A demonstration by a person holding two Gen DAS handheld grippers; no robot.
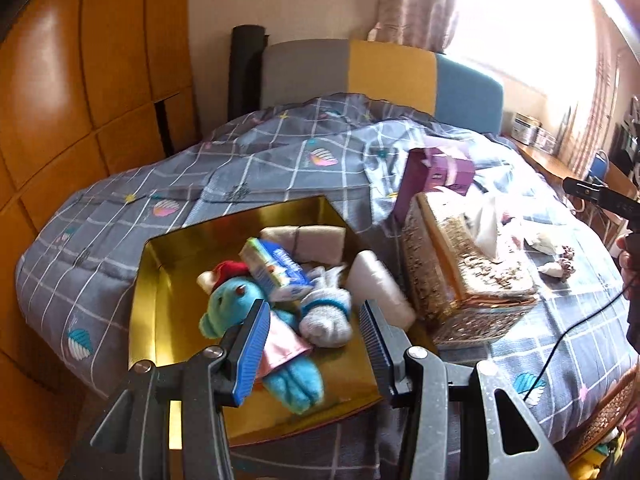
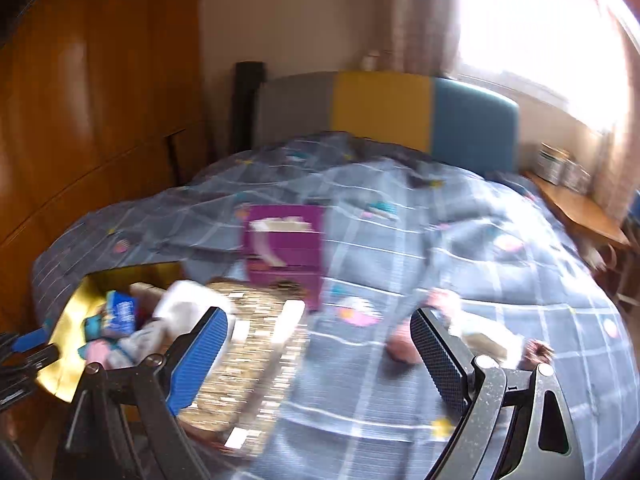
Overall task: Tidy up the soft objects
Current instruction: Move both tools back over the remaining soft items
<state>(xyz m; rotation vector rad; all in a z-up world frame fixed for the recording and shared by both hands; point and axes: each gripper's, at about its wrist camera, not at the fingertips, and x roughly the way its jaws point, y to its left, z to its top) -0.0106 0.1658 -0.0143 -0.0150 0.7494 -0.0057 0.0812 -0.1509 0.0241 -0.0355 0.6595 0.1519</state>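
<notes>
An open gold box [image 1: 160,280] lies on the bed and holds a teal teddy bear [image 1: 228,300] with a red hat, a blue tissue pack [image 1: 276,264], a grey-white sock [image 1: 326,316], a folded towel [image 1: 312,240] and a white roll [image 1: 376,284]. My left gripper [image 1: 313,306] hovers open just above the bear and sock, with nothing between its pads. The right wrist view is blurred. There my right gripper [image 2: 318,314] stands wide open and empty over the quilt, beside small pinkish soft pieces [image 2: 400,344]. The gold box [image 2: 72,320] shows at its left.
A glittery tissue box [image 1: 460,272] sits right of the gold box, with a purple box [image 1: 432,172] behind it. Small soft items [image 1: 556,260] lie on the checked quilt [image 1: 260,152]. A wooden wardrobe [image 1: 60,100] stands left; a wooden desk [image 2: 580,212] lines the right.
</notes>
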